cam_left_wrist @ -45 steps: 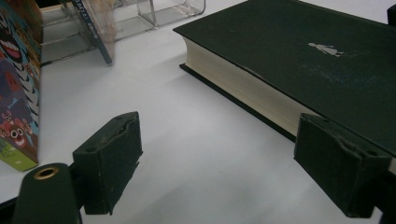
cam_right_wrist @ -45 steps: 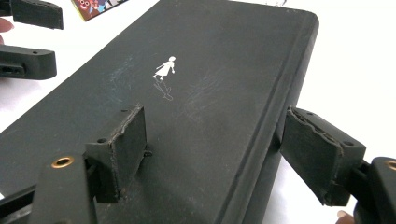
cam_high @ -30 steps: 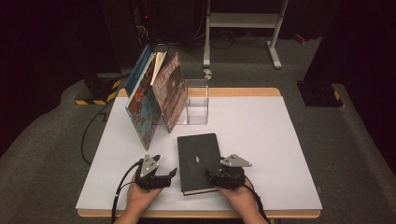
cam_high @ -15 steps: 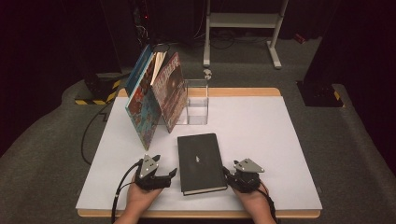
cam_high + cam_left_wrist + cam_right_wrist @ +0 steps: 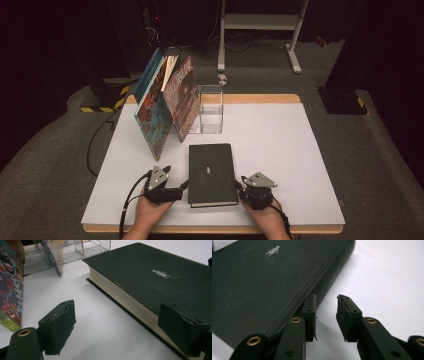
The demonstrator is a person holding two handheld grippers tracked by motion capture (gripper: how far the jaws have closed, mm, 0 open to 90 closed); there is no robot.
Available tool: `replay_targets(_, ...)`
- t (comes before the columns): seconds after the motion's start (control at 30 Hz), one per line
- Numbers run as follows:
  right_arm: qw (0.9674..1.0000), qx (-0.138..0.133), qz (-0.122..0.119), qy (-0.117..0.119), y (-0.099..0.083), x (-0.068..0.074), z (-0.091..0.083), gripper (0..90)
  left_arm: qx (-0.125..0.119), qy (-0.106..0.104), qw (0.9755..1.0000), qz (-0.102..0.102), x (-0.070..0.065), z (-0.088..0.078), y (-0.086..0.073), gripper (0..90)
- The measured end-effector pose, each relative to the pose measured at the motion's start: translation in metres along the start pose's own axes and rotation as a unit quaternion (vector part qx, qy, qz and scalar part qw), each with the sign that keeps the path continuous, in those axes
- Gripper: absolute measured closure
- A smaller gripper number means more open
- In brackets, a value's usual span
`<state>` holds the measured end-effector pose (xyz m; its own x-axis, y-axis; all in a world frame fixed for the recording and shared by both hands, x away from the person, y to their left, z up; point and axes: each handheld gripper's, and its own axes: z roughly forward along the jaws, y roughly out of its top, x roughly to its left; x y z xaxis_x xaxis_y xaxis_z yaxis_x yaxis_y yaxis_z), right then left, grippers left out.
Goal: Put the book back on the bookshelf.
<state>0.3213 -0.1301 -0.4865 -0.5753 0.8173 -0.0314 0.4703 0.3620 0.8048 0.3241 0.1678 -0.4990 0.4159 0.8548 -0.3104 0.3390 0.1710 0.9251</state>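
Note:
A black hardcover book point(image 5: 212, 170) with a small white figure on its cover lies flat near the table's front edge. My left gripper point(image 5: 181, 187) sits at its left side, the page edge, and is open wide. In the left gripper view, the book point(image 5: 155, 285) lies beyond the gripper point(image 5: 120, 325), whose one jaw stands in front of the pages. My right gripper point(image 5: 239, 187) rests at the book's right side. Its jaws have just been closing. In the right gripper view a narrow empty gap remains in the gripper point(image 5: 327, 308), beside the book point(image 5: 262, 285).
Three colourful books point(image 5: 165, 107) lean upright against a clear acrylic holder point(image 5: 210, 107) at the back left of the white table point(image 5: 280, 150). A metal stand point(image 5: 260, 20) is on the floor behind the table. A person's hands hold both grippers at the front edge.
The right gripper has shifted slightly right and toward the front edge, and its jaws have drawn closer together. The left gripper and the book have not moved.

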Motion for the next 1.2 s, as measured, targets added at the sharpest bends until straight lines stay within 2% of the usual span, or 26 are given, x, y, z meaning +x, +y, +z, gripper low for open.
replay_targets(0.13,1.0000,-0.001,-0.004,0.003,0.001,0.006,0.001,65.0,-0.003,-0.004,0.9996,-0.029,0.005,-0.002,0.004,14.1)
replay_targets(0.2,1.0000,-0.001,-0.007,0.002,0.001,0.005,0.002,59.3,-0.003,-0.004,0.9996,-0.028,0.006,-0.003,0.005,14.1)
replay_targets(0.3,0.9999,-0.001,0.006,0.010,0.001,-0.002,0.001,49.9,-0.007,-0.005,0.9994,-0.032,0.006,-0.004,0.005,14.1)
replay_targets(0.43,1.0000,-0.002,0.008,0.004,0.000,-0.004,0.002,44.0,-0.005,-0.010,0.9994,-0.032,0.006,-0.005,0.007,14.1)
replay_targets(0.47,1.0000,-0.004,0.006,0.002,0.000,-0.005,0.002,43.3,-0.003,-0.013,0.9994,-0.031,0.006,-0.007,0.008,14.2)
replay_targets(0.5,0.9999,-0.008,0.008,0.000,0.000,-0.005,0.001,42.8,-0.007,-0.017,0.9989,-0.043,0.005,-0.007,0.009,14.4)
replay_targets(0.57,0.9998,-0.016,0.008,-0.003,0.001,-0.007,0.000,41.9,-0.003,-0.026,0.9982,-0.053,0.003,-0.008,0.010,14.3)
replay_targets(0.73,0.9992,-0.034,0.019,-0.004,0.002,-0.011,-0.005,40.5,0.009,-0.045,0.9977,-0.050,-0.005,-0.006,0.012,14.1)
replay_targets(0.9,0.9985,-0.051,0.022,0.004,0.003,-0.011,-0.010,39.4,0.023,-0.055,0.9964,-0.060,-0.009,-0.001,0.014,14.4)
replay_targets(0.97,0.9980,-0.057,0.024,0.011,0.004,-0.011,-0.011,37.9,0.032,-0.060,0.9958,-0.062,-0.012,0.002,0.016,14.3)
replay_targets(1.07,0.9974,-0.066,0.020,0.020,0.005,-0.008,-0.012,34.7,0.043,-0.068,0.9940,-0.074,-0.013,0.005,0.019,14.3)
replay_targets(1.1,0.9972,-0.068,0.020,0.023,0.005,-0.006,-0.012,34.4,0.050,-0.075,0.9922,-0.086,-0.012,0.008,0.020,14.1)
replay_targets(1.13,0.9970,-0.069,0.018,0.029,0.006,-0.004,-0.012,34.4,0.051,-0.079,0.9896,-0.109,-0.013,0.011,0.020,13.8)
replay_targets(1.2,0.9966,-0.072,0.014,0.037,0.006,-0.001,-0.011,34.2,0.057,-0.081,0.9893,-0.107,-0.012,0.013,0.019,13.2)
